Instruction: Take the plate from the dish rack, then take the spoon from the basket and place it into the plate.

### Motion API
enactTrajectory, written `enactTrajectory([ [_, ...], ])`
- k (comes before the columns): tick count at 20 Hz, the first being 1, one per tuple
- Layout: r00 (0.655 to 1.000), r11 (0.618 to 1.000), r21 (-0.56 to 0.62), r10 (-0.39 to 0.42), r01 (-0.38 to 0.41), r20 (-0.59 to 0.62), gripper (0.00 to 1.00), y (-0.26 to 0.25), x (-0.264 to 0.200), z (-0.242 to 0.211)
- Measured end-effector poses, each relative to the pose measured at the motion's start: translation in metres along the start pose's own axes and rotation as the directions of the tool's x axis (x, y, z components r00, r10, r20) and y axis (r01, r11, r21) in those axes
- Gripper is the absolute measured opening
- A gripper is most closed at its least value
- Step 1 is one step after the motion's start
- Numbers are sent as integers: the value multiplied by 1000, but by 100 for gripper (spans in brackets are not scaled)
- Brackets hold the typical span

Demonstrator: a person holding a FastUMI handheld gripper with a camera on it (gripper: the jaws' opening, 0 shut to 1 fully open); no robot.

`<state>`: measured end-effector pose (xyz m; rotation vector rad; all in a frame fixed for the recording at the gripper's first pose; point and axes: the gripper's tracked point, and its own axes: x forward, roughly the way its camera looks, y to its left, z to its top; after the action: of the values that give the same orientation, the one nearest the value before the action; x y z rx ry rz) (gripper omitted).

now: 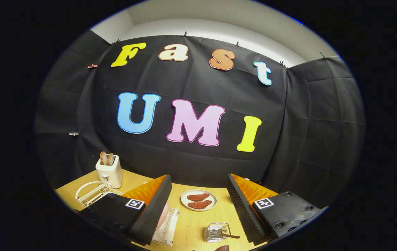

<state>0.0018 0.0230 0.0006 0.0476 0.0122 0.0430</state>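
Jaws spread wide, holding nothing, gripper high over wooden bench | pink plate upright in near-left white dish rack, edge offered for grasping | metal-handled spoon lies in clear wire basket, near-right | step: approach plate.

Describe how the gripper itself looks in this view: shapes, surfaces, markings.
The gripper has two wedge-shaped fingers that taper toward their tips, each with a ribbed, sawtooth-textured inner pad. Each finger sits on a blocky dark mount bearing a square black-and-white fiducial tag. The right mount shows several round screw heads. No cables are visible. The fingers stand wide apart.
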Motion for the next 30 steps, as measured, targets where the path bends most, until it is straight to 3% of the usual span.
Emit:
enactTrajectory([
  [4, 999, 999, 10, 32, -32, -42, 97, 12, 4, -9],
  [9, 969, 993, 72, 110, -96, -223, 98, 39, 11, -51],
  [16, 850, 987, 128, 145, -93, -506, 98, 67, 33, -123],
  [23, 726, 986, 144, 157, -81, -669, 95, 97, 59, -185],
  [25, 694, 990, 123, 131, -62, -708, 88, 99, 64, -200],
  [27, 682, 997, 71, 72, -29, -728, 73, 93, 73, -215],
  [28, 671, 998, 52, 52, -21, -739, 60, 94, 74, -221],
  [30, 645, 999, 44, 42, -13, -763, 51, 100, 72, -232],
])
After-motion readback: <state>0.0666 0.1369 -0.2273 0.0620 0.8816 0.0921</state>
